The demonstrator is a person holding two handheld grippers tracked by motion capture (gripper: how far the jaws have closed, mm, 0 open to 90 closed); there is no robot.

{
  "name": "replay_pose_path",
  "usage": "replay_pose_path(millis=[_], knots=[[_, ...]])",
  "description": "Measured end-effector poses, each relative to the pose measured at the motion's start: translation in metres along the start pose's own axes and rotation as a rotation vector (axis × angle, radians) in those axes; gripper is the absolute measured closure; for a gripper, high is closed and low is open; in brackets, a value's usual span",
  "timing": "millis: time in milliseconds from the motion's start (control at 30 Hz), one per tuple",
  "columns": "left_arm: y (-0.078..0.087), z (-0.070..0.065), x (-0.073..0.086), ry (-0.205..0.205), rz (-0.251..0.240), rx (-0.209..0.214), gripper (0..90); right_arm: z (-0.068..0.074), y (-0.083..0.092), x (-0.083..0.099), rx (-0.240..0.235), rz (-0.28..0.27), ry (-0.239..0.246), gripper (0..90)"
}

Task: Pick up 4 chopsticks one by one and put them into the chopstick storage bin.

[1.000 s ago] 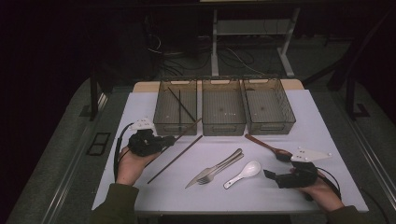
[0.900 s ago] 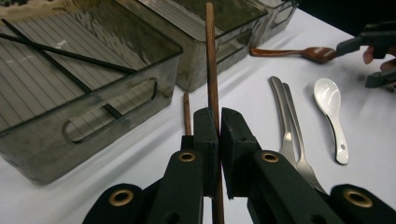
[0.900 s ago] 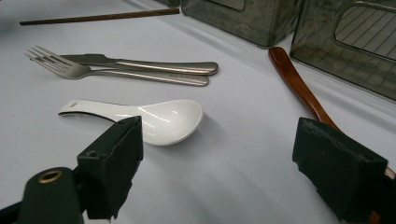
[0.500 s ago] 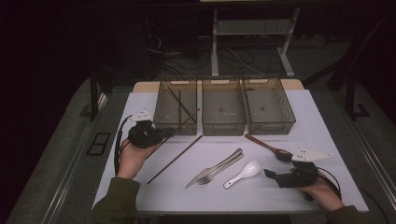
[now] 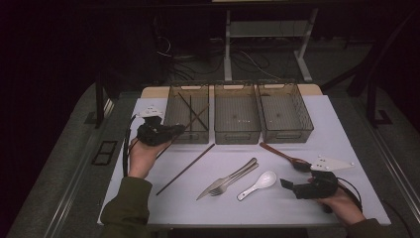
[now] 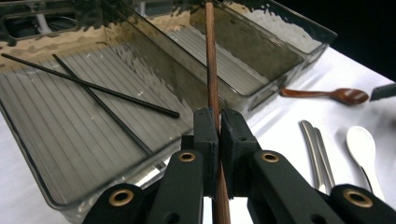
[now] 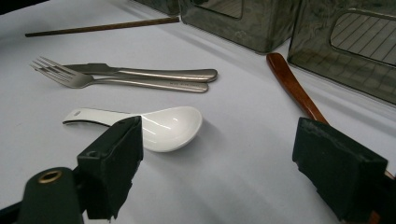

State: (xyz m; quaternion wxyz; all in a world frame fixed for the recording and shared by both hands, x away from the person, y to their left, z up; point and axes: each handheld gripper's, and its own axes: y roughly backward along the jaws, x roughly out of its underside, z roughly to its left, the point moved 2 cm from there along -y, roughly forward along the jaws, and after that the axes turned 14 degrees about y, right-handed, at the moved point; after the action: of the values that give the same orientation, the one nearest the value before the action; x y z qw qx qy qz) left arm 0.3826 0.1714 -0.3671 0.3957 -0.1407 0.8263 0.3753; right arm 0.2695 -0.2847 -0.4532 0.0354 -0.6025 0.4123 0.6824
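L gripper (image 5: 174, 131) is clamped on a brown chopstick (image 6: 211, 70). Compared w/ a second ago, I've carried it up and toward the left bin (image 5: 171, 130); its tip now hangs over the bin's near rim, above two black chopsticks (image 6: 93, 88) already inside. Judgement: drop-off is close, needs a bit more fwd travel to clear the rim. A second brown chopstick (image 5: 185, 169) lies on the mat, next pick. R gripper (image 5: 297, 188) idles, jaws spread wide, nothing between, near the white spoon (image 5: 257, 184). Approx. free room between bins and cutlery.
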Motion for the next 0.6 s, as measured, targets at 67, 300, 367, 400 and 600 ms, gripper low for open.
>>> replay_pose_path(millis=[67,300,367,400,600], knots=[[-0.002,0.002,-0.003,0.002,-0.005,-0.007,84.1,0.000,0.000,0.000,-0.002,-0.002,-0.002,16.0],[-0.010,0.007,-0.018,0.009,-0.025,-0.037,84.0,0.002,0.001,-0.001,-0.010,-0.009,0.005,16.0],[-0.011,0.010,-0.022,0.011,-0.029,-0.043,84.1,0.002,0.001,-0.001,-0.012,-0.009,0.005,16.0],[-0.012,0.011,-0.024,0.014,-0.035,-0.048,84.1,0.002,0.001,-0.001,-0.014,-0.010,0.004,16.0],[-0.019,0.019,-0.035,0.038,-0.051,-0.079,84.0,0.002,0.001,-0.002,-0.014,-0.015,0.004,16.0]])
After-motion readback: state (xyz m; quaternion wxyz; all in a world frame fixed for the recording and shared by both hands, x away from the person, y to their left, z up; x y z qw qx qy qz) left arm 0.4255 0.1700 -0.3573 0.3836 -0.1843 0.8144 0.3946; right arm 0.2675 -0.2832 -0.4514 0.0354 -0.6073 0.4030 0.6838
